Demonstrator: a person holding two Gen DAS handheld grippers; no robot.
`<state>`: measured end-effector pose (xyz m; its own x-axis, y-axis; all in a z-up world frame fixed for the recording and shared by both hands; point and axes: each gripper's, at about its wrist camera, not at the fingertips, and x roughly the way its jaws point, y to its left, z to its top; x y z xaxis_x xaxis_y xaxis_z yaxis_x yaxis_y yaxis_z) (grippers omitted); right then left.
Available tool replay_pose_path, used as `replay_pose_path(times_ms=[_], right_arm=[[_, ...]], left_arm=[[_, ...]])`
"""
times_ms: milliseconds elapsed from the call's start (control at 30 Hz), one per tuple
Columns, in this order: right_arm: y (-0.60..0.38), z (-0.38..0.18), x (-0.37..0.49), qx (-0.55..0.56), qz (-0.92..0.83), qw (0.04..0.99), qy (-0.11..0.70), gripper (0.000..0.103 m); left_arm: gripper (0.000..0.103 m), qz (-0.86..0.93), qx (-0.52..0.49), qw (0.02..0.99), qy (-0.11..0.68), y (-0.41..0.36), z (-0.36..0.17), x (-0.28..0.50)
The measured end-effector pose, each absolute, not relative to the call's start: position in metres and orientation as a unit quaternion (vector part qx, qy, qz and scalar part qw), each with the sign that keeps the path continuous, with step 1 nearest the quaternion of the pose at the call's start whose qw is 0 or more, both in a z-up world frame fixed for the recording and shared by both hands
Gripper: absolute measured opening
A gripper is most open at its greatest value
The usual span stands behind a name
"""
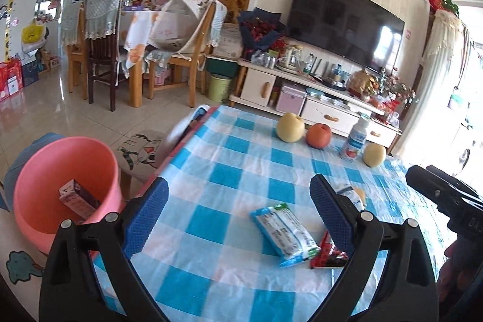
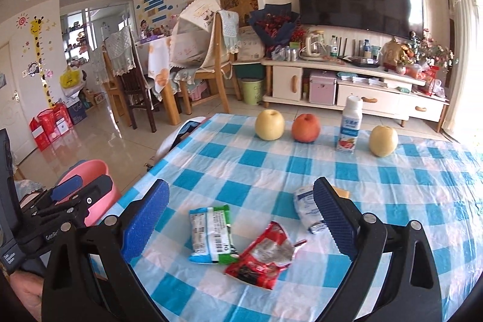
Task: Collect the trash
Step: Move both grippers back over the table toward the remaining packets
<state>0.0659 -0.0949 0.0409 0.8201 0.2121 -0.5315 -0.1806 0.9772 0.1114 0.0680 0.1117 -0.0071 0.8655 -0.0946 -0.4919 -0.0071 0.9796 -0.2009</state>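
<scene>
In the left wrist view the left gripper [image 1: 240,195] sits nearest the lens, its blue-padded jaws spread wide with nothing between them and nothing touched; they hang above the blue-and-white checked tablecloth [image 1: 229,165]. Between the jaws, farther on, a blue-and-white snack wrapper [image 1: 285,233] lies flat on the cloth, its long axis running from upper left to lower right. Touching its lower right end is a crumpled red wrapper [image 1: 327,255], partly hidden behind the right-hand finger. A small white packet [image 1: 351,195] peeks out just beyond that finger. Off the table's left edge stands a pink bin [image 1: 60,171] with a carton [image 1: 78,198] leaning inside it. In the right wrist view the right gripper [image 2: 241,195] is likewise wide open, empty and clear of the cloth. Here the blue-and-white snack wrapper [image 2: 211,233] lies with its long axis running almost straight away from the camera, the red wrapper [image 2: 265,255] just beside its lower right corner and tilted up to the right, and the white packet [image 2: 306,207] near the right-hand finger. Two pears, an apple and a bottle [image 2: 348,125] stand in a row at the far edge.
</scene>
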Motion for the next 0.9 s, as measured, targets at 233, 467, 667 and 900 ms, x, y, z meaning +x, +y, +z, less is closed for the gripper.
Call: replay_pose_path(times_ms=[233, 467, 667, 900], right_arm=[[-0.123, 0.037, 0.063, 0.028, 0.079, 0.958, 0.274, 0.095], [-0.150, 0.028, 0.064, 0.029, 0.051, 0.959, 0.279, 0.095], [-0.170, 0.026, 0.064, 0.035, 0.033, 0.959, 0.278, 0.095], [-0.185, 0.018, 0.067, 0.032, 0.015, 0.958, 0.285, 0.095]], left_arm=[[0.095, -0.044, -0.073, 0.959, 0.269, 0.071, -0.009, 0.066], [0.095, -0.060, -0.049, 0.957, 0.279, 0.038, -0.011, 0.066], [0.095, -0.071, -0.030, 0.955, 0.285, 0.015, -0.014, 0.070], [0.095, -0.095, -0.012, 0.949, 0.299, -0.008, -0.024, 0.075]])
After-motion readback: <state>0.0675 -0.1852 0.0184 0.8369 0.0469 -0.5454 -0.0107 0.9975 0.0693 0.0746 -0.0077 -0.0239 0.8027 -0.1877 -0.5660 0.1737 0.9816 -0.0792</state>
